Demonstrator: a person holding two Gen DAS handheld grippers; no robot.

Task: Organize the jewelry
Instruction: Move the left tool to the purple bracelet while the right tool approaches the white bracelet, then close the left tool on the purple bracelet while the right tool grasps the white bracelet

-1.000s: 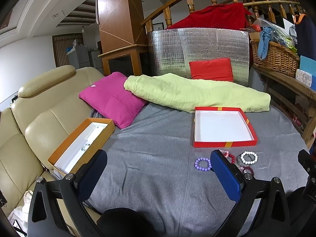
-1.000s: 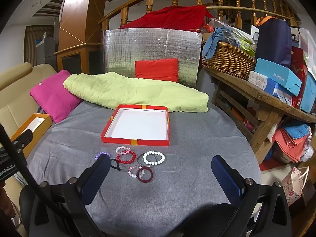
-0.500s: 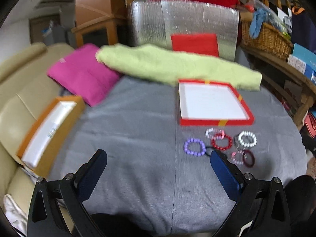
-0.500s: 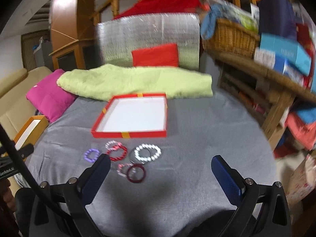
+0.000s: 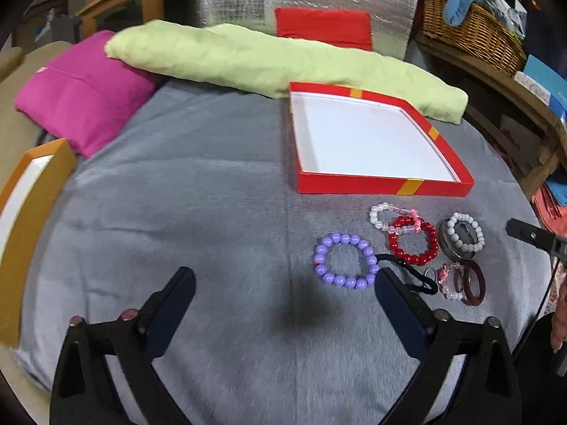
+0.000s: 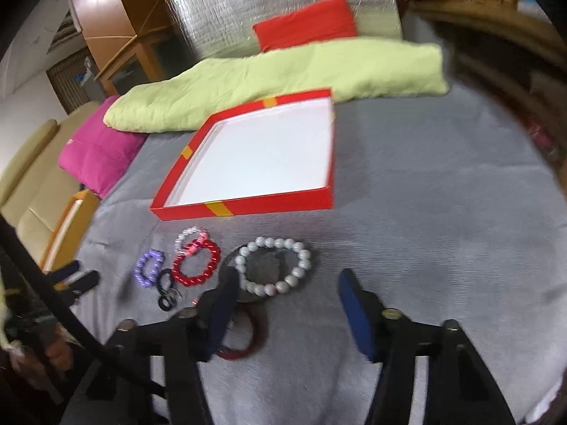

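A grey cloth (image 5: 198, 191) covers the round desk and carries everything. Along its far edge lies a long green cushion (image 5: 269, 60), with a magenta pillow (image 5: 81, 88) at its left end and a small red cushion (image 5: 322, 28) propped behind against silver foil sheeting. An orange box (image 5: 32, 209) sits off the desk's left side.

In front of the green cushion rests the shallow red box (image 5: 382, 181), open and white inside, with nothing in it. Just in front of the box, on the cloth, the jewelry is clustered. The white bead bracelet (image 6: 273, 265) lies over a dark round disc. Beside it to the left is the red bead bracelet (image 5: 413, 241), overlapped at its far edge by a clear and pink bead bracelet (image 5: 393, 214). Further left is the purple bead bracelet (image 5: 345, 260), and a black hair tie (image 5: 407, 272) lies between it and a dark red bangle (image 5: 473, 283), which has a small pink bead bracelet (image 5: 447, 281) touching it.

The left gripper (image 5: 283, 279) hovers above the cloth with its fingers spread wide, holding nothing; its right finger sits just beside the purple bracelet. The right gripper (image 6: 287, 294) also has its fingers apart and empty, hanging just short of the white bracelet, its left finger over the bangle.
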